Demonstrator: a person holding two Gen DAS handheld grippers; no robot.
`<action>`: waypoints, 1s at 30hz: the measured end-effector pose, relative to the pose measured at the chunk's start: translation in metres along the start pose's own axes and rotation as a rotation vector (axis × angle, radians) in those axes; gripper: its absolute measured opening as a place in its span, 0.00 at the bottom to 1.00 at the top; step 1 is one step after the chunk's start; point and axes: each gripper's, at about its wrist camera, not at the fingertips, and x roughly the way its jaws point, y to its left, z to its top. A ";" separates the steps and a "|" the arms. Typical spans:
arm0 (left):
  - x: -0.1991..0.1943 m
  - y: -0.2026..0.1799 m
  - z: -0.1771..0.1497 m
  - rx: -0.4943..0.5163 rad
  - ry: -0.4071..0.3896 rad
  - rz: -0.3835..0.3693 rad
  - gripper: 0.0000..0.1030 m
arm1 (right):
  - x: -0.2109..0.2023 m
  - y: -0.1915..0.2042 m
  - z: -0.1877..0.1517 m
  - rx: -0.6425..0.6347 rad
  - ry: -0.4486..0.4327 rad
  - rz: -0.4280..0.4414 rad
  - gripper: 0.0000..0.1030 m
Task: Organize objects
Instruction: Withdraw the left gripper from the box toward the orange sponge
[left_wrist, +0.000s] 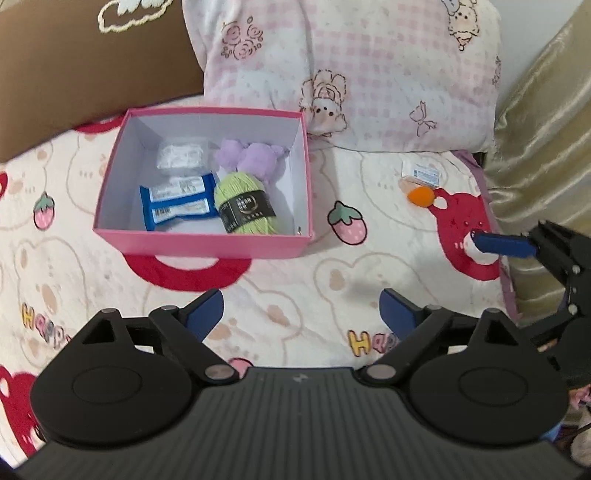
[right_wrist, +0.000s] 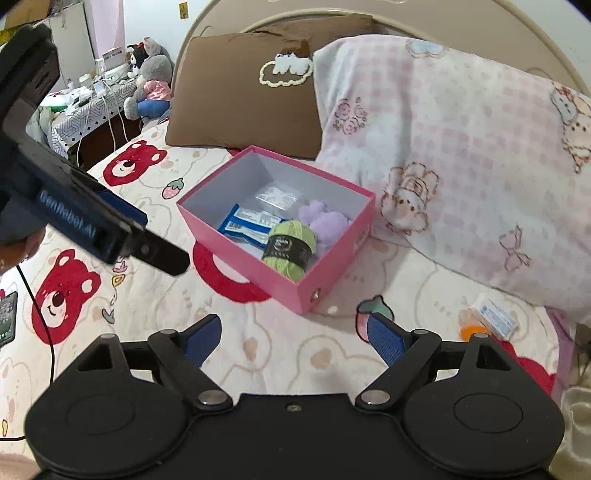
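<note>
Left gripper (left_wrist: 301, 314): jaws apart, nothing between them, over the bedspread (left_wrist: 295, 266). Right gripper (right_wrist: 291, 334): jaws likewise apart and empty. Ahead and left of the left gripper, the pink box (left_wrist: 207, 242) rests on the bedspread, holding green yarn (left_wrist: 245, 206), blue packets (left_wrist: 179, 201), a purple plush (left_wrist: 251, 158) and a clear bag (left_wrist: 181, 157). Ahead and right, outside the box, an orange ball (left_wrist: 421, 194) touches a small packet (left_wrist: 424, 173). Beyond, a pink pillow (left_wrist: 369, 74) and a brown one (left_wrist: 92, 74).
</note>
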 end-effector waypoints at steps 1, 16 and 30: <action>0.001 -0.003 -0.001 0.002 0.003 -0.001 0.89 | -0.003 -0.003 -0.004 -0.004 0.000 0.002 0.86; 0.050 -0.087 -0.017 0.101 0.116 -0.056 0.93 | -0.033 -0.052 -0.066 0.005 -0.052 -0.005 0.86; 0.104 -0.136 0.005 0.199 0.031 -0.156 0.93 | -0.006 -0.110 -0.105 0.167 -0.109 -0.066 0.86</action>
